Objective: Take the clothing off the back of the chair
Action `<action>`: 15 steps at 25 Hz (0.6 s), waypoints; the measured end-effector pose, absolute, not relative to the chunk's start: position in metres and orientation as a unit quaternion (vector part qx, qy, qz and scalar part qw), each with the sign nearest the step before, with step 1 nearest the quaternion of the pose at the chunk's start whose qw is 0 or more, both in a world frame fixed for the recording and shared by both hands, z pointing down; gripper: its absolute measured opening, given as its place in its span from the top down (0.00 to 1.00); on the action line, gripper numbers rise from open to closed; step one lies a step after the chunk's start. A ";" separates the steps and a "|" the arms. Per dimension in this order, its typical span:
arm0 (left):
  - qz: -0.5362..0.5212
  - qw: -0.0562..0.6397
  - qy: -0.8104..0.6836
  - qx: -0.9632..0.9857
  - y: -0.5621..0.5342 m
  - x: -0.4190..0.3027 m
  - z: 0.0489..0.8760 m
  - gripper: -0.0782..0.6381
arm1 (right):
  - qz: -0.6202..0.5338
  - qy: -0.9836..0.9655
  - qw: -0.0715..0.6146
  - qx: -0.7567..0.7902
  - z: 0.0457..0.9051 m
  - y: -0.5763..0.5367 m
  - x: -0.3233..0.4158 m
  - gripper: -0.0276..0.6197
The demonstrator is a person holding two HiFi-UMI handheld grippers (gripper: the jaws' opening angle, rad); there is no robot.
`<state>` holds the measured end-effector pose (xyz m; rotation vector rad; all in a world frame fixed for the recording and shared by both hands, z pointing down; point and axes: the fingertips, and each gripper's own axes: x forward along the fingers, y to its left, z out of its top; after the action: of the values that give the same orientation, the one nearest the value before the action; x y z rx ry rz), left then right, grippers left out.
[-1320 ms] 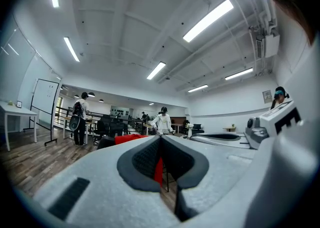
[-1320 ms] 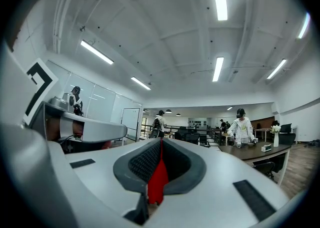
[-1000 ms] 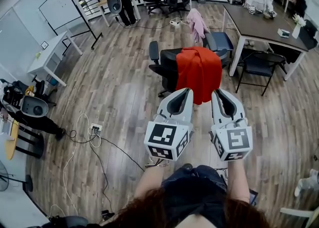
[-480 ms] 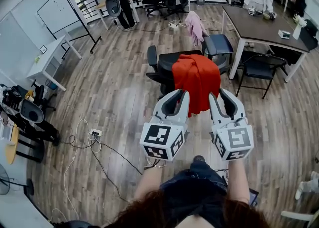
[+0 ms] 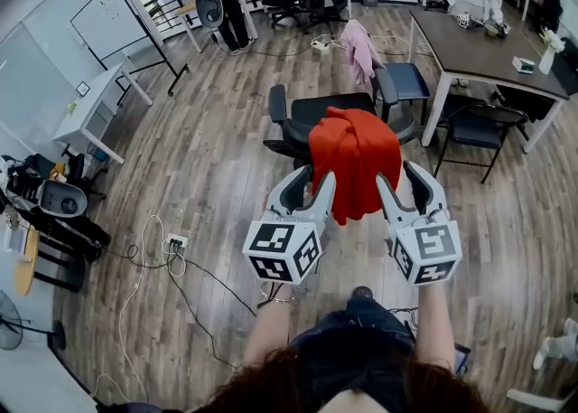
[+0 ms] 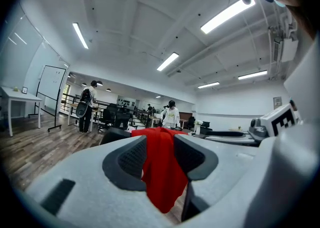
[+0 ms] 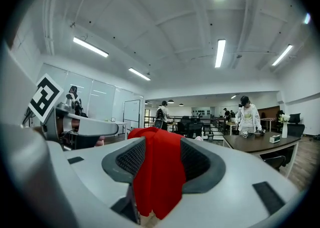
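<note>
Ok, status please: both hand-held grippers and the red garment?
Left hand-held gripper and right hand-held gripper open, jaws just been opening, nothing gripped. Red garment draped over office chair back, just ahead. Nothing blocking.

Clothing (image 5: 355, 163) draped over back of chair (image 5: 316, 113), centre. Just behind, right: second chair (image 5: 408, 81) with another garment (image 5: 357, 45) hung on it. Tabletop (image 5: 479, 48) further right, third chair (image 5: 479, 122) tucked beneath its near edge. Power strip (image 5: 173, 238) and cables (image 5: 135, 268) on floor (image 5: 217, 176), well left of chair.
</note>
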<state>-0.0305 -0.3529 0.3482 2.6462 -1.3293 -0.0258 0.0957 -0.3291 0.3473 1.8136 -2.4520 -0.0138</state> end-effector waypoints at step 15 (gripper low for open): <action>0.006 0.197 -0.421 0.886 -0.405 -0.019 0.407 0.46 | 0.063 -0.834 0.090 0.541 0.407 -0.386 0.111 0.51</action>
<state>-0.0194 -0.4052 0.4067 2.4790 -1.1772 0.0157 0.1106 -0.3864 0.4071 1.6082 -2.4798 0.1865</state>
